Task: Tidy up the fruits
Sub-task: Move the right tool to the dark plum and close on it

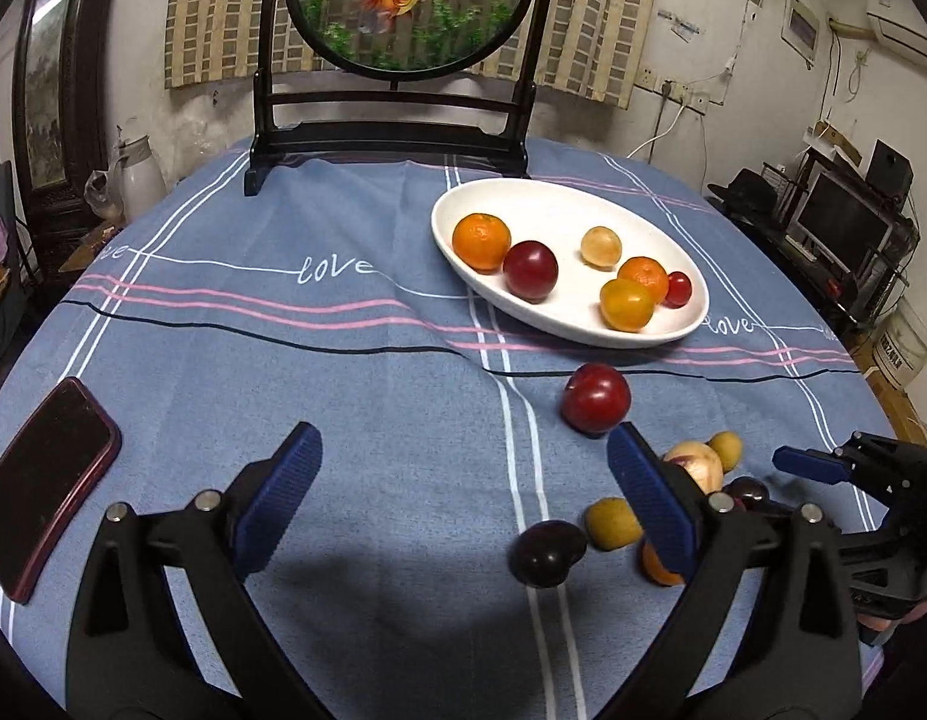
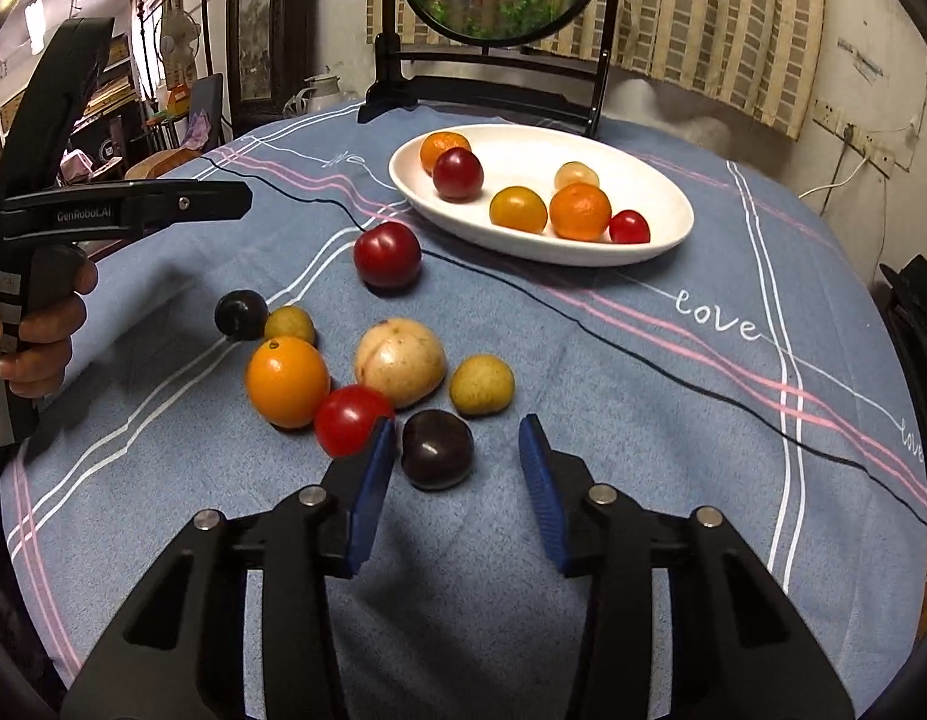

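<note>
A white oval dish point(image 1: 583, 333) point(image 2: 523, 253) holds several fruits: oranges, red plums and yellow ones. Loose fruit lies on the blue cloth in front of it: a red plum point(image 1: 595, 399) point(image 2: 386, 255), an orange point(image 2: 286, 381), a pale peach point(image 2: 400, 369), a red tomato point(image 2: 349, 420), two small yellow fruits and a dark plum point(image 1: 547, 552). My right gripper point(image 2: 457, 426) is open around another dark plum point(image 2: 436, 450); its left pad is near the plum, its right pad stands apart. My left gripper point(image 1: 463, 441) is wide open over bare cloth, left of the pile.
A dark phone point(image 1: 49, 480) lies at the table's left edge. A black stand with a round goldfish screen point(image 1: 397, 144) point(image 2: 481, 90) stands at the back of the table. A hand point(image 2: 37, 354) holds the left gripper's handle.
</note>
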